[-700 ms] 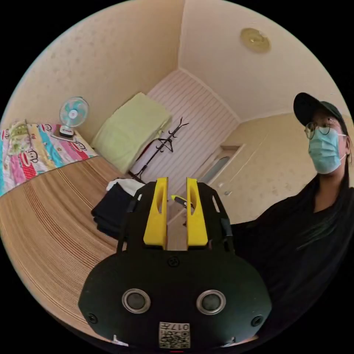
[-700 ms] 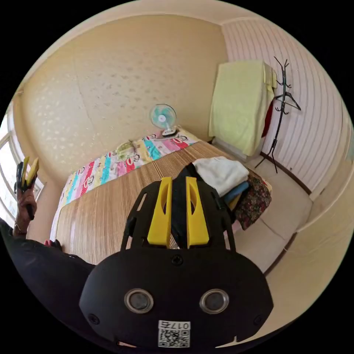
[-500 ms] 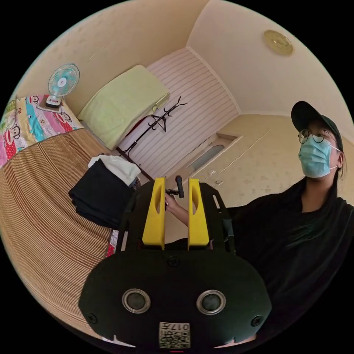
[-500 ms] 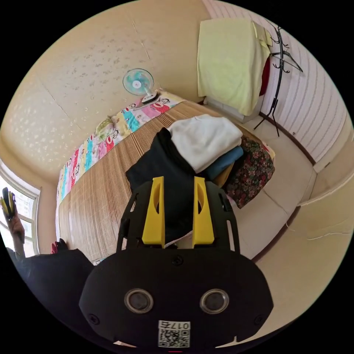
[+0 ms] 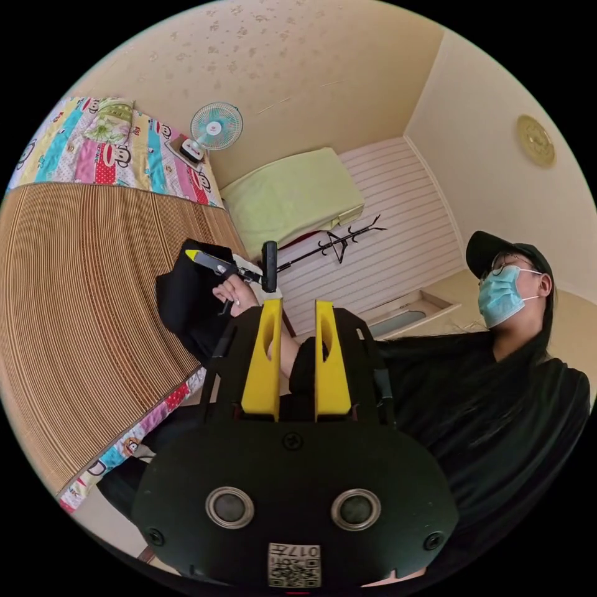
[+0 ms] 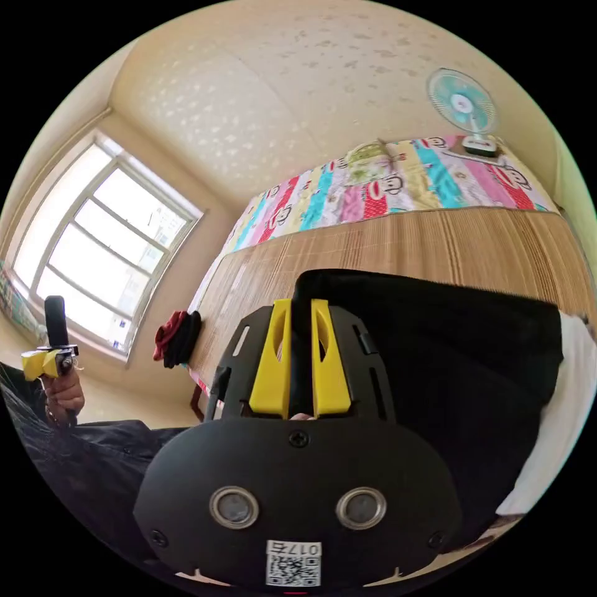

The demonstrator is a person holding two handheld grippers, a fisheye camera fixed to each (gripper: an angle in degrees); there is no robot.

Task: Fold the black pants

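Black pants (image 6: 435, 348) lie folded on a bamboo mat (image 6: 435, 242) covering the bed, a folded edge clamped between the right gripper (image 6: 301, 311)'s yellow jaws. Across the room's near side, the left gripper (image 5: 297, 308) is held up in the air, jaws slightly apart on nothing. A small fan (image 6: 463, 106) stands on the cartoon-print bedsheet (image 6: 373, 186) beyond the mat.

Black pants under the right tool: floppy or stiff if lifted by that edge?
Likely floppy: the folded black fabric pants lie soft on the woven bamboo mat. The right tool appears shut on one edge, so layers would probably sag and unfold. Probably not slippery, being matte cloth.
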